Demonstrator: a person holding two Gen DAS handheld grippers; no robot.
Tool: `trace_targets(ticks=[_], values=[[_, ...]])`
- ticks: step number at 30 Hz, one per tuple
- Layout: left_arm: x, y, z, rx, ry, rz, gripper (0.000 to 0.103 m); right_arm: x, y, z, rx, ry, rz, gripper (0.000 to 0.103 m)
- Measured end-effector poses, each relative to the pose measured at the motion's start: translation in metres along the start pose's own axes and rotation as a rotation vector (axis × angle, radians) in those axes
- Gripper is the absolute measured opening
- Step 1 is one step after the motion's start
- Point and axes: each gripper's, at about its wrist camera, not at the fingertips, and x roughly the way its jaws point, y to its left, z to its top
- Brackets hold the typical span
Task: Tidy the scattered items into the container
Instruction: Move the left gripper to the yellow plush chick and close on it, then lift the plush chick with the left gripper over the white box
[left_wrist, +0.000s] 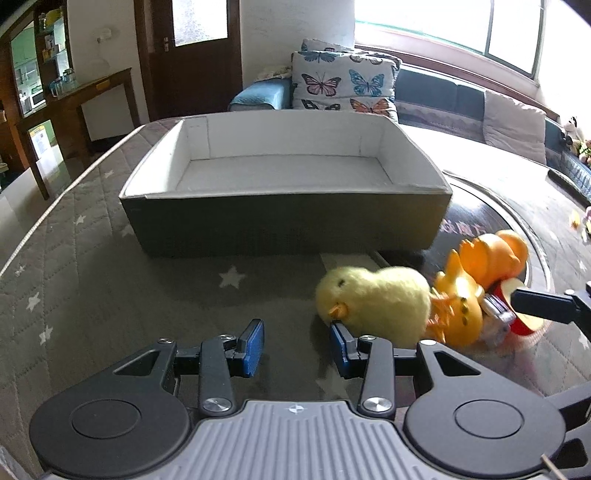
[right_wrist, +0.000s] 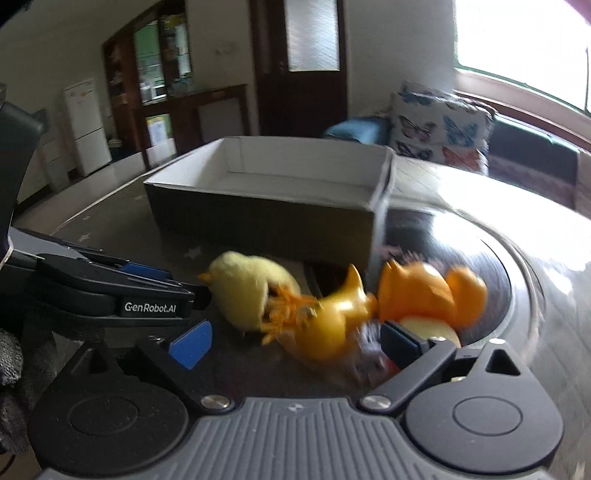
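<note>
Left gripper (left_wrist: 297, 341) low centre in the left wrist view, jaws wide, nothing between them — its right blue pad touches the fluffy yellow chick (left_wrist: 373, 304) lying on the bench (left_wrist: 92, 258). Right gripper (right_wrist: 295, 341) low centre of its own blurred view, jaws wide around the yellow rubber duck (right_wrist: 332, 317); contact cannot be told. Orange duck (right_wrist: 432, 291) just beside it at right centre, with a red-and-cream item (left_wrist: 526, 314) half hidden under the gripper. Container (left_wrist: 284, 221) — dark outside, white inside — sits upper centre, behind the toys.
</note>
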Motion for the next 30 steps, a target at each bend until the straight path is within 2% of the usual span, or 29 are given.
trace_targets(ticks=[6,9,12,14,18,20,30], values=[[0.003,0.012,0.011,-0.024,-0.001,0.008,0.041,0.021,0.002,0.015,-0.042,0.007,0.053,0.091],[0.002,0.019,0.016,-0.055,0.006,-0.016,0.041,0.030,0.007,0.019,-0.065,0.013,0.082,0.088],[-0.002,0.024,0.021,-0.077,-0.002,-0.053,0.042,0.033,0.013,0.019,-0.080,0.023,0.109,0.080],[-0.004,0.025,0.025,-0.088,-0.005,-0.080,0.042,0.034,0.019,0.018,-0.095,0.030,0.126,0.070],[-0.003,0.023,0.033,-0.110,0.006,-0.145,0.042,0.030,0.026,0.016,-0.111,0.032,0.135,0.059],[0.001,0.021,0.037,-0.118,0.018,-0.162,0.042,0.027,0.028,0.015,-0.106,0.034,0.150,0.058],[0.021,0.022,0.049,-0.139,0.068,-0.188,0.043,0.034,0.028,0.013,-0.059,0.041,0.109,0.055]])
